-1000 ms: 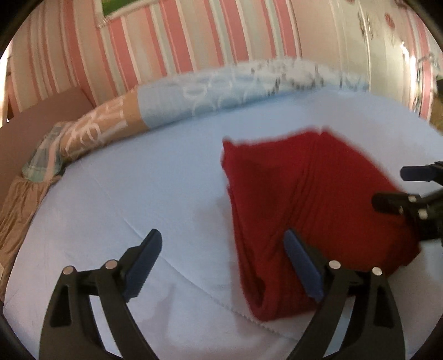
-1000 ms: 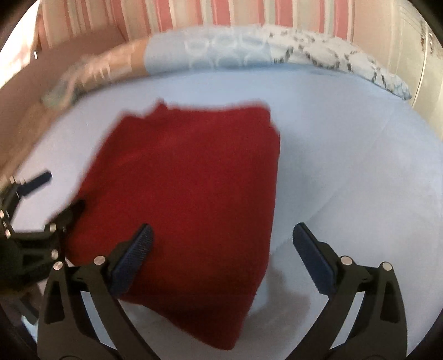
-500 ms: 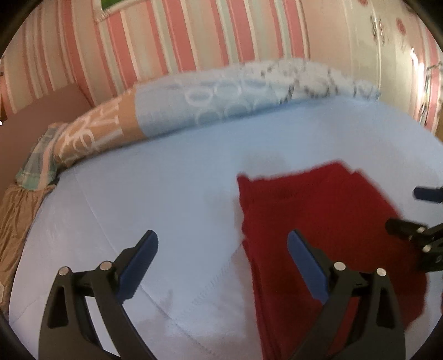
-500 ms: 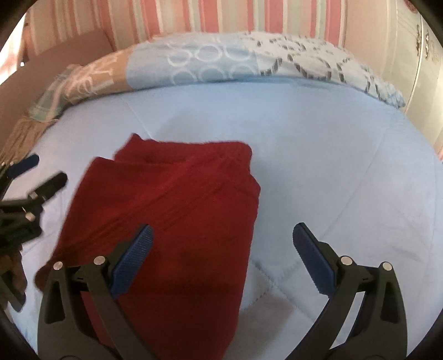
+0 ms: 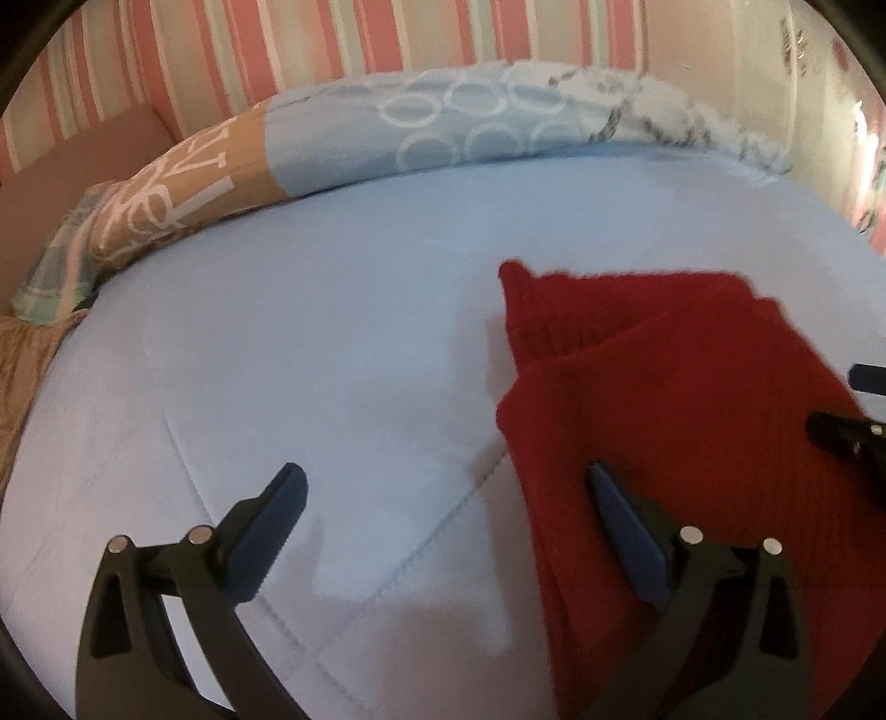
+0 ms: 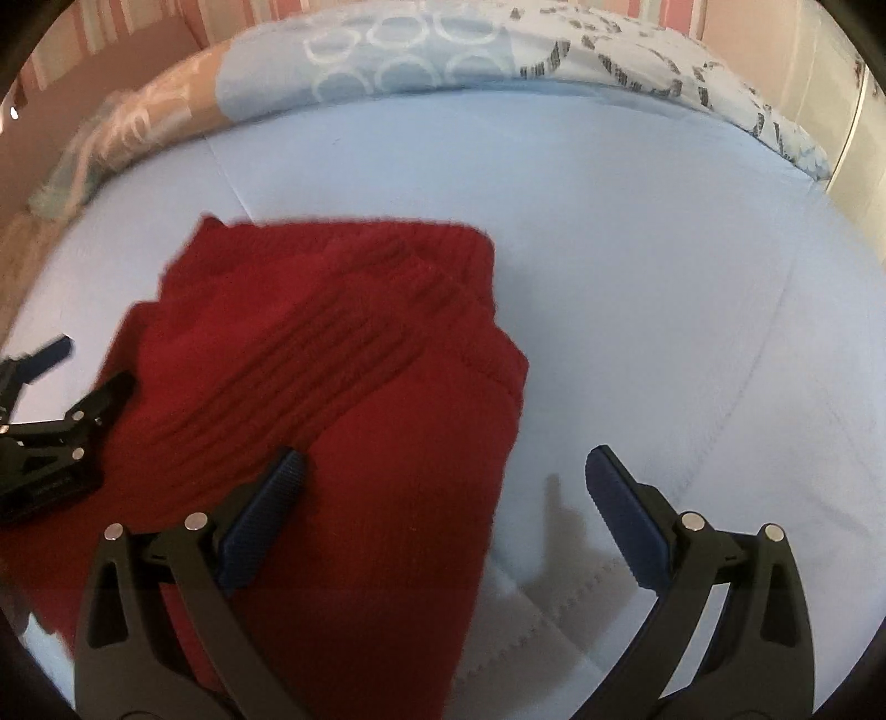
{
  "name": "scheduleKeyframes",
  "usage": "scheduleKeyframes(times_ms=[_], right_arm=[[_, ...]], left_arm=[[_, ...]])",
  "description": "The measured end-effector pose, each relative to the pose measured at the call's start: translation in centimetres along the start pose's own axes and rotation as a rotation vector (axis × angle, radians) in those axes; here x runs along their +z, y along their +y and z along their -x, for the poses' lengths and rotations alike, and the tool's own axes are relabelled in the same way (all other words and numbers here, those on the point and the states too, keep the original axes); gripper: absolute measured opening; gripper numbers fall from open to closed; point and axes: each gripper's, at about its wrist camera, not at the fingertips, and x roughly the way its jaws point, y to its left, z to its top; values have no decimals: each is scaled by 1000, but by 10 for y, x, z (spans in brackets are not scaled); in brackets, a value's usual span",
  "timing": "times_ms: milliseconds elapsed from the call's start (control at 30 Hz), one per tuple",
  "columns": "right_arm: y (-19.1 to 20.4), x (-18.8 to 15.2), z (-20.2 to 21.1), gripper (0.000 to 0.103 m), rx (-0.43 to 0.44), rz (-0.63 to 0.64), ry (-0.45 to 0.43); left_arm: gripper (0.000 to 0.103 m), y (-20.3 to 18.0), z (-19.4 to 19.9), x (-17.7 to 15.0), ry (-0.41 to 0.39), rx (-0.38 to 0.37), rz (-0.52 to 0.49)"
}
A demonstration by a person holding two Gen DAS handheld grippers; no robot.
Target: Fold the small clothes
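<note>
A dark red ribbed knit garment (image 5: 681, 399) lies folded on the light blue bed sheet (image 5: 332, 343); it also shows in the right wrist view (image 6: 343, 399). My left gripper (image 5: 443, 498) is open and empty, above the garment's left edge, with its right finger over the red cloth. My right gripper (image 6: 443, 482) is open and empty, above the garment's right edge, with its left finger over the cloth. The right gripper's tips show at the right rim of the left wrist view (image 5: 847, 410). The left gripper shows at the left of the right wrist view (image 6: 50, 399).
A rolled patterned quilt (image 5: 443, 127) in blue, tan and white lies along the far side of the bed, also in the right wrist view (image 6: 443, 55). A striped pink wall (image 5: 277, 50) stands behind it. Quilted seams (image 6: 554, 609) cross the sheet near me.
Both grippers have pulled back and risen from the garment, which now lies released and sits farther off. Both stay open.
</note>
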Motion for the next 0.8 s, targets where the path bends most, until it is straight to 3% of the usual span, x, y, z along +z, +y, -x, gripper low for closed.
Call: scheduleKeyframes(times_ms=[67, 167, 333, 500, 700, 800], right_arm=[[-8, -11, 16, 100, 35, -15, -26], [-23, -40, 38, 100, 49, -50, -50], [-33, -72, 59, 100, 82, -133, -65], [-22, -79, 68, 100, 150, -164, -59], [-4, -79, 58, 100, 233, -178, -25], [-8, -76, 43, 100, 306, -251, 16]], left_arm=[[99, 7, 15, -4, -10, -36, 6], [99, 18, 38, -19, 12, -157, 89], [99, 14, 58, -48, 51, -286, 181], [94, 3, 64, -66, 78, -352, 274], [94, -4, 69, -59, 73, -413, 315], [94, -6, 61, -52, 101, -462, 347]])
